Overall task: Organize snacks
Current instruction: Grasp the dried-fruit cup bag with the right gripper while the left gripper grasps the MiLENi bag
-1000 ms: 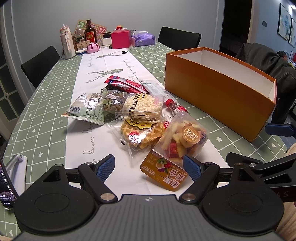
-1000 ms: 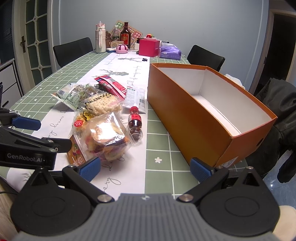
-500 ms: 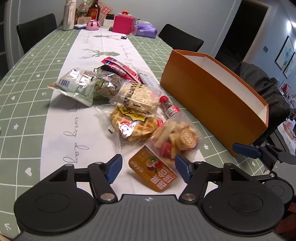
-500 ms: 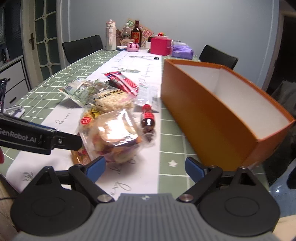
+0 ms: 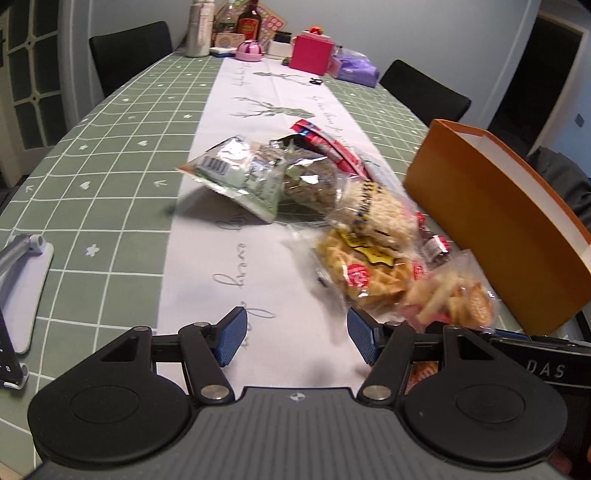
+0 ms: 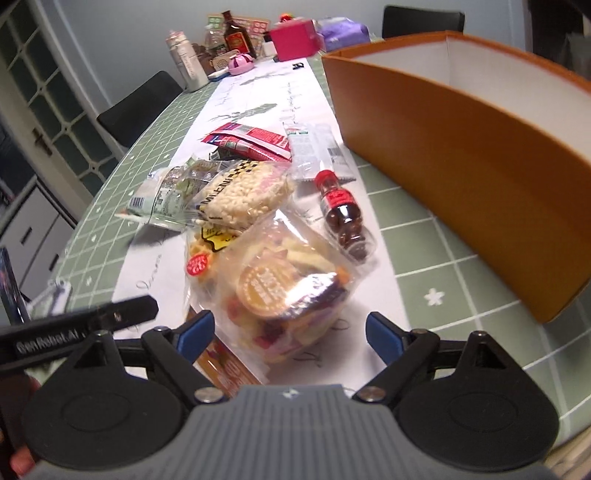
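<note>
A heap of snack bags lies on the white runner [image 5: 207,258]: a green bag [image 5: 236,173], a puffed-rice bag [image 6: 243,195], a waffle bag [image 5: 358,273] and a clear dried-fruit bag [image 6: 284,288]. A small brown bottle [image 6: 340,218] and a red packet [image 6: 251,142] lie beside them. The open orange box [image 6: 461,155] stands to the right, with nothing visible inside. My right gripper [image 6: 290,338] is open, and the near end of the dried-fruit bag sits between its fingers with no pad pressing on it. My left gripper [image 5: 297,339] is open over bare runner, left of the heap.
Bottles [image 5: 199,29], a pink box [image 5: 310,53] and a purple bag [image 5: 354,68] crowd the table's far end. Black chairs [image 5: 129,51] stand around it. A phone stand [image 5: 22,288] sits at the near left edge. A dark jacket [image 5: 561,184] hangs behind the box.
Both grippers' jaws have narrowed a little and both hands have rolled. The right gripper has come down onto the dried-fruit bag. The left gripper has swung left, off that bag.
</note>
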Action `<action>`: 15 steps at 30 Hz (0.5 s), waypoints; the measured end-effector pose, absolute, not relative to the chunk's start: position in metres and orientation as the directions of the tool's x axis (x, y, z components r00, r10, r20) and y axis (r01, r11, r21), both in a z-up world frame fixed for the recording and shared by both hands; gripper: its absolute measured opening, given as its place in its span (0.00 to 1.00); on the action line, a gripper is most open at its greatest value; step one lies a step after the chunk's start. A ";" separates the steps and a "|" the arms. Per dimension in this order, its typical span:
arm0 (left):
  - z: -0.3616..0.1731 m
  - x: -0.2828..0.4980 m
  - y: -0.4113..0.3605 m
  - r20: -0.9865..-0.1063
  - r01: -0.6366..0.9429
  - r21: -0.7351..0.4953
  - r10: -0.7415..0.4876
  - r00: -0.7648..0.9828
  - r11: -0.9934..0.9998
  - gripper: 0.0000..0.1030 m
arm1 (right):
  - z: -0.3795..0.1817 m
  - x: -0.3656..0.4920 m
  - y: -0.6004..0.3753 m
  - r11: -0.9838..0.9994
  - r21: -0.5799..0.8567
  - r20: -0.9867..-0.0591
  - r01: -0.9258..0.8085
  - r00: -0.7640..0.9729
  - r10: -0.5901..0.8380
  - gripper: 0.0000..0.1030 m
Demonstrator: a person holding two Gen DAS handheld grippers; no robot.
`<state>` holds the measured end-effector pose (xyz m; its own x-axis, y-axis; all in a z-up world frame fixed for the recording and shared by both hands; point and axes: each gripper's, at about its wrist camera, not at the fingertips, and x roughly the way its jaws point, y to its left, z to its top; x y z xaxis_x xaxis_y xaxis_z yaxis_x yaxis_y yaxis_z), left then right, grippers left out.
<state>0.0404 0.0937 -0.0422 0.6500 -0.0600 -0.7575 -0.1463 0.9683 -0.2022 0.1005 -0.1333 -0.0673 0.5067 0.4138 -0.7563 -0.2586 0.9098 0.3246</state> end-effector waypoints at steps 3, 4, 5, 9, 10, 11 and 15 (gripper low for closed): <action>-0.046 0.043 0.098 -0.761 -0.148 -0.200 -0.058 0.646 0.969 0.71 | -0.069 0.103 -0.123 0.908 0.326 -0.760 -0.262 0.499 0.417 0.85; -0.047 0.043 0.099 -0.762 -0.149 -0.199 -0.057 0.645 0.969 0.71 | -0.069 0.104 -0.120 0.912 0.314 -0.758 -0.264 0.508 0.408 0.86; -0.048 0.043 0.099 -0.762 -0.148 -0.199 -0.058 0.645 0.969 0.71 | -0.069 0.104 -0.119 0.914 0.307 -0.755 -0.267 0.517 0.404 0.85; -0.052 0.045 0.101 -0.758 -0.142 -0.215 -0.074 0.648 0.966 0.71 | -0.068 0.106 -0.120 0.917 0.280 -0.742 -0.283 0.542 0.394 0.79; -0.052 0.046 0.100 -0.756 -0.137 -0.219 -0.079 0.649 0.966 0.72 | -0.068 0.108 -0.121 0.919 0.267 -0.741 -0.291 0.547 0.389 0.78; -0.052 0.046 0.099 -0.754 -0.131 -0.223 -0.087 0.651 0.966 0.72 | -0.068 0.108 -0.122 0.919 0.255 -0.741 -0.300 0.550 0.386 0.76; -0.051 0.051 0.091 -0.744 -0.082 -0.220 -0.113 0.658 0.972 0.77 | -0.067 0.108 -0.129 0.917 0.202 -0.742 -0.345 0.557 0.373 0.72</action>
<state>0.0508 0.0908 -0.0509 0.6583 -0.1132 -0.7442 -0.0818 0.9720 -0.2202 0.1085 -0.1289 -0.0668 0.5573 0.3733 -0.7417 -0.3447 0.9166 0.2024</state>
